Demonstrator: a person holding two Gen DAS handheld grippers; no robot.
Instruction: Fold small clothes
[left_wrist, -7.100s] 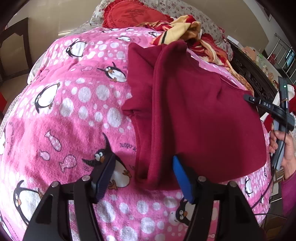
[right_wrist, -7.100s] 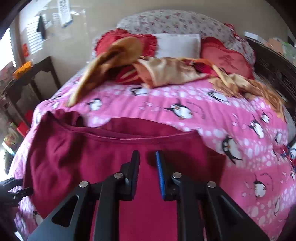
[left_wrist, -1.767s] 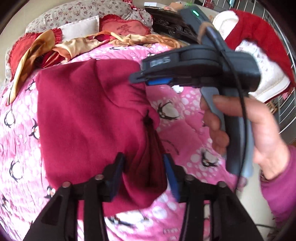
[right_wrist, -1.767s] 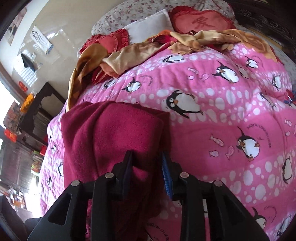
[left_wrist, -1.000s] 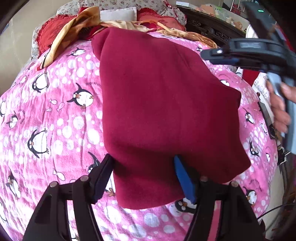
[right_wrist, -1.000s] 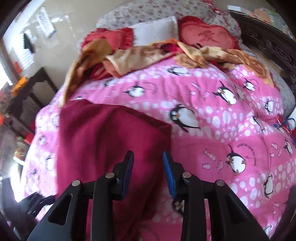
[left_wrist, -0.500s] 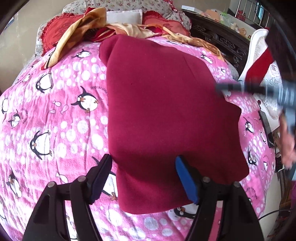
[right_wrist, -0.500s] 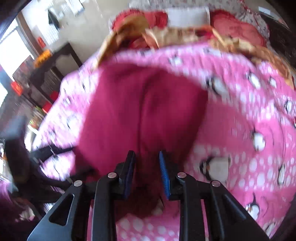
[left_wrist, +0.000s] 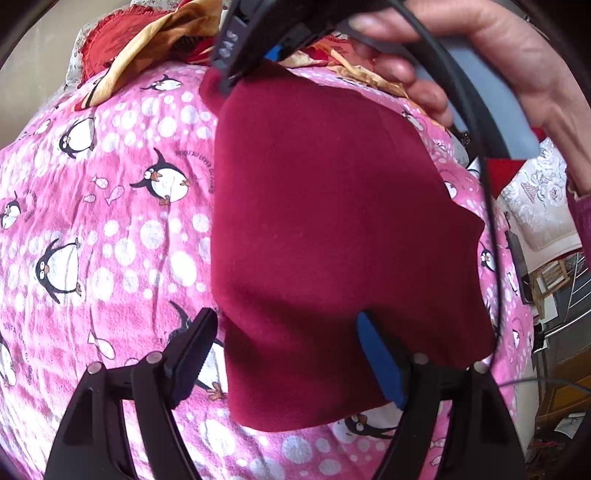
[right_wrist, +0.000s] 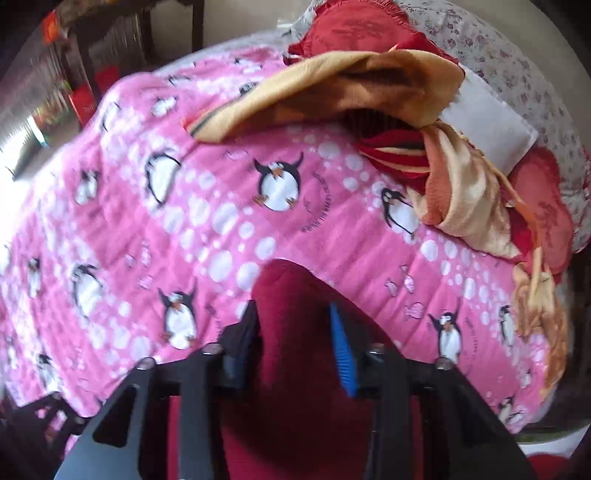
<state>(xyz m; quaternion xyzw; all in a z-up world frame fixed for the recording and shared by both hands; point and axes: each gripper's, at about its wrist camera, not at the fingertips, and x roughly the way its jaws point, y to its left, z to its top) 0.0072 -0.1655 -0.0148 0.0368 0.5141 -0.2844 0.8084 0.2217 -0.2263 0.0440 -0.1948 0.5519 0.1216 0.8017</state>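
A dark red fleece garment (left_wrist: 332, 229) lies folded on the pink penguin bedspread (left_wrist: 110, 221). My left gripper (left_wrist: 286, 341) is open, its fingers straddling the garment's near edge without pinching it. My right gripper (left_wrist: 236, 70) reaches over the garment's far corner in the left wrist view. In the right wrist view the right gripper (right_wrist: 295, 328) is open, with the garment's far corner (right_wrist: 291, 291) lying between its fingers.
A heap of orange, yellow and red cloths (right_wrist: 369, 96) and red pillows (right_wrist: 543, 221) lies at the head of the bed. A white pillow (right_wrist: 487, 122) sits behind it. The bed's right edge (left_wrist: 517, 332) drops to cluttered floor.
My right gripper has swung across from the garment's right side to its far corner. My left gripper stays open at the near edge. The garment lies flat.
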